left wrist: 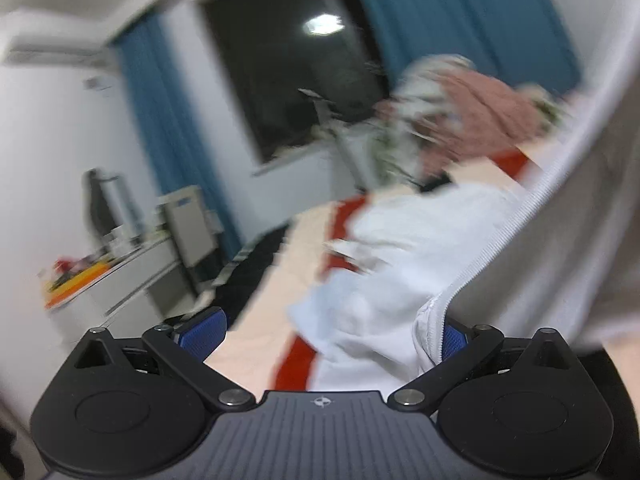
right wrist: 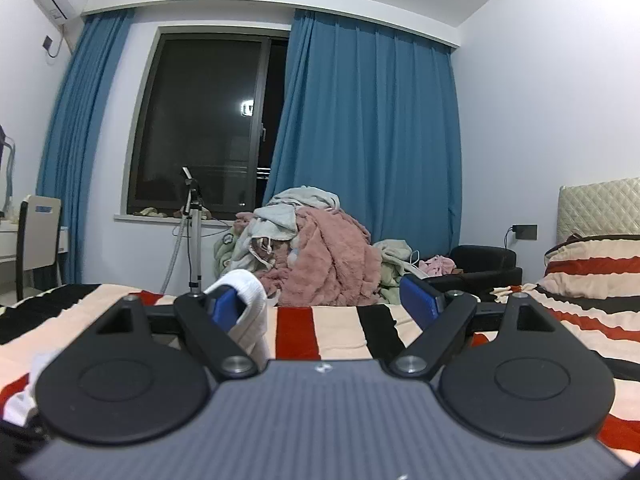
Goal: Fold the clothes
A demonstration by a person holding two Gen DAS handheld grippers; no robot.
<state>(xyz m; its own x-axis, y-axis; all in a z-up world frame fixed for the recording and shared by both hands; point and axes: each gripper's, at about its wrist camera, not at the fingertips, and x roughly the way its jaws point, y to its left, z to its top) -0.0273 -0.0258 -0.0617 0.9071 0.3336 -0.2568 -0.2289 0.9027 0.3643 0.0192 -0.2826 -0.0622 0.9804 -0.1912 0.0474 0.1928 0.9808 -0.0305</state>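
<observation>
My left gripper [left wrist: 326, 330] has its jaws spread wide. A ribbed hem of the white garment [left wrist: 400, 248] is draped over the right-hand blue pad [left wrist: 454, 340], at about four o'clock in the left wrist view, while the other pad at eight o'clock is bare; nothing is pinched between them. From that hem the cloth runs up toward two o'clock, close to the lens, and the rest of it lies bunched on the striped bedspread [left wrist: 256, 332] just ahead of the jaws, around the centre of the view. This view is smeared with blur, so I cannot make out finer folds.

My right gripper [right wrist: 326, 304] is also wide apart. A white ribbed edge, which looks like the same garment, is hooked over its left-hand pad [right wrist: 222, 310] at about nine o'clock and hangs down the inner side; the opposite pad at three o'clock is bare. The gap between the two shows only bedspread.

Beyond the bed at twelve o'clock sits a heap of clothes and a pink fleece [right wrist: 324, 256], with a tripod stand [right wrist: 194, 232] at eleven, in front of the dark window [right wrist: 208, 128] and blue curtains [right wrist: 368, 128]. A striped pillow [right wrist: 592, 268] lies at three o'clock.
</observation>
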